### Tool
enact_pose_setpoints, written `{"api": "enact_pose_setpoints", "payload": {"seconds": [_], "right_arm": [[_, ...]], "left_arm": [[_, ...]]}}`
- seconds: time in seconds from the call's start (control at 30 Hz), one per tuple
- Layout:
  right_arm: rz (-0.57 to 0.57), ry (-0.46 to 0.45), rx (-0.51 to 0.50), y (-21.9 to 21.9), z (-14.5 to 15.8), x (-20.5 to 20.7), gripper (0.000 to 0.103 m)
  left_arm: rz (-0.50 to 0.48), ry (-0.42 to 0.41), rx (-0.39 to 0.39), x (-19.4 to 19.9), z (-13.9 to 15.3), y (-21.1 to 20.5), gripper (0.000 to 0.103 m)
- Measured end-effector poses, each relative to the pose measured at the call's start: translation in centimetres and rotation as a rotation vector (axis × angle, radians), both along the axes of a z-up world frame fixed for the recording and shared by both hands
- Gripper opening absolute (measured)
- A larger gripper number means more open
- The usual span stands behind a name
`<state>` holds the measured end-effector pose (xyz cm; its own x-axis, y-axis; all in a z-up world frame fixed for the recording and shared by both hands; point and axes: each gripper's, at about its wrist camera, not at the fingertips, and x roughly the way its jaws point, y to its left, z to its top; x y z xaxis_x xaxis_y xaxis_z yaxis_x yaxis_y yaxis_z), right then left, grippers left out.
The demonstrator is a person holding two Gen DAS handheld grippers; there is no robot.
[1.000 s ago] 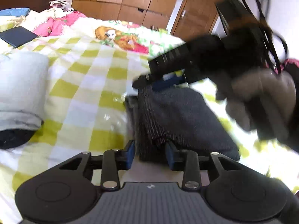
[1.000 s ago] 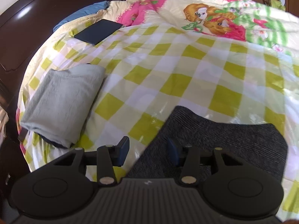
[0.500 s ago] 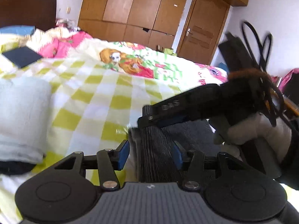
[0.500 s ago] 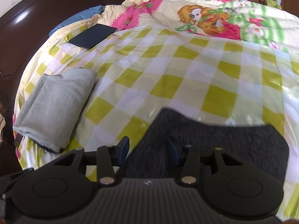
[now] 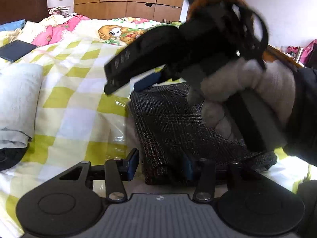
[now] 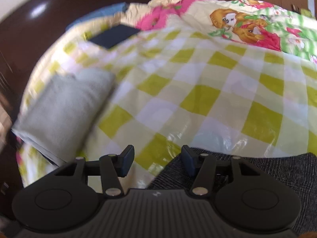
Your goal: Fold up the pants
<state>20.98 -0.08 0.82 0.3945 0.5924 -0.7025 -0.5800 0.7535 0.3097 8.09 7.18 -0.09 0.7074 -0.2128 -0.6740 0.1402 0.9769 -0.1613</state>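
Observation:
Folded dark grey pants (image 5: 178,123) lie on the yellow-checked bedcover (image 5: 83,103). My left gripper (image 5: 160,165) is open at their near left corner. The corner sits between the jaws, with a gap beside the left pad (image 5: 132,164). A gloved hand (image 5: 247,91) holds my right gripper (image 5: 126,85) just above the far left corner of the pants. In the right wrist view the right gripper (image 6: 157,162) has its jaws opening, with bedcover (image 6: 198,99) showing between them. The pants (image 6: 257,170) lie under its right finger only.
A folded light grey cloth (image 5: 17,99) (image 6: 65,109) lies to the left on a dark garment (image 5: 8,156). A dark flat slab (image 5: 13,49) (image 6: 115,35) rests farther back. A cartoon quilt (image 6: 247,25), a dark headboard (image 6: 29,29) and a wooden wardrobe (image 5: 126,0) lie behind.
Both grippers' jaws have spread wider. The right gripper has risen off the far edge of the pants, and less of the pants shows in its own view. The left gripper stays at the near corner.

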Motion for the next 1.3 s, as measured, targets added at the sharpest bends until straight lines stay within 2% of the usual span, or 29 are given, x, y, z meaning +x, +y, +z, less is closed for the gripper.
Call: {"api": "enact_pose_setpoints", "payload": {"seconds": [0.07, 0.13, 0.2, 0.3, 0.37, 0.43, 0.47, 0.57, 0.63, 0.73, 0.8, 0.83, 0.9, 1.0, 1.07, 1.2, 1.3], "right_arm": [[-0.032, 0.003, 0.080, -1.9, 1.7, -0.7, 0.052], [-0.063, -0.029, 0.106, -4.3, 3.2, -2.1, 0.053], [-0.093, -0.040, 0.100, -7.0, 3.8, -3.6, 0.053], [-0.196, -0.056, 0.031, -11.3, 3.5, -6.0, 0.053], [-0.278, -0.044, -0.011, -14.1, 2.7, -7.4, 0.055], [-0.354, 0.003, 0.005, -17.0, 1.8, -8.7, 0.055], [-0.386, 0.030, 0.026, -18.3, 1.3, -9.2, 0.055], [-0.474, 0.089, 0.070, -21.3, -0.3, -10.4, 0.055], [-0.508, 0.115, 0.093, -22.2, -0.9, -11.0, 0.055], [-0.492, 0.116, 0.169, -22.5, -0.9, -12.3, 0.055], [-0.451, 0.152, 0.198, -21.9, -1.6, -12.5, 0.061], [-0.453, 0.162, 0.193, -21.6, -2.1, -12.3, 0.063], [-0.458, 0.192, 0.165, -21.0, -3.5, -11.7, 0.061], [-0.474, 0.214, 0.221, -21.9, -3.9, -12.2, 0.056], [-0.480, 0.220, 0.238, -22.4, -4.0, -12.7, 0.056], [-0.468, 0.196, 0.220, -22.5, -3.3, -13.7, 0.054], [-0.495, 0.119, 0.189, -22.8, -1.9, -14.9, 0.055]], "left_arm": [[-0.001, -0.013, 0.007, -0.5, 0.7, 0.1, 0.059], [0.013, -0.038, 0.015, -1.1, 1.8, 0.6, 0.059], [0.026, -0.073, 0.007, -1.4, 2.7, 0.9, 0.059], [0.040, -0.091, 0.002, -0.6, 2.9, 0.9, 0.059], [0.043, -0.045, -0.029, 0.3, 2.1, 0.8, 0.059], [0.031, 0.051, -0.098, 0.8, 1.1, 0.9, 0.051], [0.023, 0.083, -0.121, 0.9, 0.6, 0.6, 0.051], [0.027, 0.102, -0.114, 0.5, 0.2, -0.1, 0.050], [0.024, 0.115, -0.119, 0.2, 0.9, -0.2, 0.042], [0.009, 0.106, -0.108, 0.0, 1.7, -0.4, 0.041], [0.017, 0.132, -0.104, 1.1, 0.9, -0.2, 0.041], [0.020, 0.140, -0.108, 1.6, 0.3, 0.1, 0.043], [0.010, 0.133, -0.092, 1.6, -0.4, 0.2, 0.047], [0.024, 0.150, -0.075, 0.8, -0.1, 0.9, 0.053], [0.030, 0.159, -0.043, 0.2, 0.0, 1.2, 0.053], [0.050, 0.157, 0.019, -1.2, 0.6, 1.0, 0.053], [0.058, 0.071, 0.069, -2.7, 2.5, 0.8, 0.053]]}}
